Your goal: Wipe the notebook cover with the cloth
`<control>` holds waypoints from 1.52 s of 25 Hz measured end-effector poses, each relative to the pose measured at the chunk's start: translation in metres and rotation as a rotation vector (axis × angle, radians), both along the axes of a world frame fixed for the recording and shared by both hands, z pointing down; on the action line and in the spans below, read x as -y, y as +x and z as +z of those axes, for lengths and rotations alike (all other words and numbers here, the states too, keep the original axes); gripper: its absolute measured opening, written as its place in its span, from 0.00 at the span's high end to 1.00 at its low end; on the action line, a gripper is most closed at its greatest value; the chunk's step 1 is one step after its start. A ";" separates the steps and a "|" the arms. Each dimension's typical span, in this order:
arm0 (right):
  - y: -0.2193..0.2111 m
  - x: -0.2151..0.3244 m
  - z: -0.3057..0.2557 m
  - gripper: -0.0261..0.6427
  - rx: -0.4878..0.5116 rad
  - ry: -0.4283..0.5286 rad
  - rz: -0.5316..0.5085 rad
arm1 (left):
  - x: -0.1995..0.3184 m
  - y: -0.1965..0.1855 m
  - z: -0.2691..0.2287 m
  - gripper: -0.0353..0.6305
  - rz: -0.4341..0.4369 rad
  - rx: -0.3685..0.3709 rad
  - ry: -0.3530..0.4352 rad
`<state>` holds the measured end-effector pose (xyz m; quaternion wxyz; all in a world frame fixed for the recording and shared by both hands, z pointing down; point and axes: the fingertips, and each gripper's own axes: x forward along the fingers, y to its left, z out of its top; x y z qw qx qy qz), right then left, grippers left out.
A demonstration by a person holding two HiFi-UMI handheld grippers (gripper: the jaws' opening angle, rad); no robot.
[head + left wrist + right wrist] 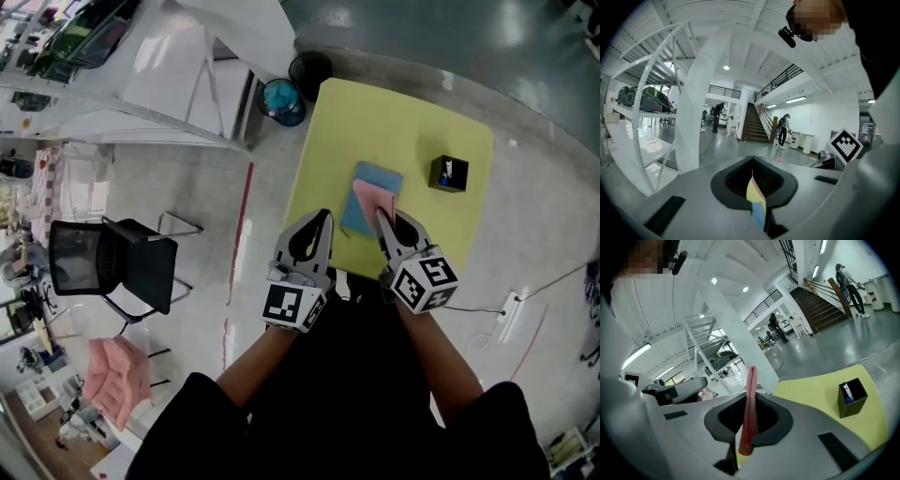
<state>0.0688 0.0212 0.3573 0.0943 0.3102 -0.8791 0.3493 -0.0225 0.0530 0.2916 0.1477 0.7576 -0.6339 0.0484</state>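
A: Item 1, right gripper (383, 218): condition?
B: Jaws clamped on the cloth (374, 199), which is pink and runs edge-on out past the tips in the right gripper view (750, 394).

A: Item 2, left gripper (324, 217)?
B: Jaws pressed together with nothing between them. It is held beside the right gripper, on its left.

A: Item 3, notebook (377, 174)?
B: Blue, flat on the table (394, 117), just ahead of the right gripper's tips. The cloth overlaps its near part. I cannot tell whether they touch.

A: Other stock?
B: Box (448, 173), ahead and right of the right gripper.

A: Progress?
B: Cloth secured and brought to the cover. Judged early: the far part of the cover is uncovered, and no wiped area can be told apart. The wiping strokes remain to be done.
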 end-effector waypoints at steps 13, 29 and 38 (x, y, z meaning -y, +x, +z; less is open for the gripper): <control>-0.065 0.025 0.084 0.90 -0.136 -0.047 -0.031 | 0.037 -0.052 0.053 0.92 0.066 -0.074 -0.077; -0.085 0.078 0.189 0.90 -0.216 -0.165 0.159 | 0.085 -0.084 0.135 0.92 0.218 -0.123 -0.217; -0.103 0.092 0.233 0.90 -0.167 -0.214 0.271 | 0.100 -0.090 0.147 0.92 0.267 -0.125 -0.224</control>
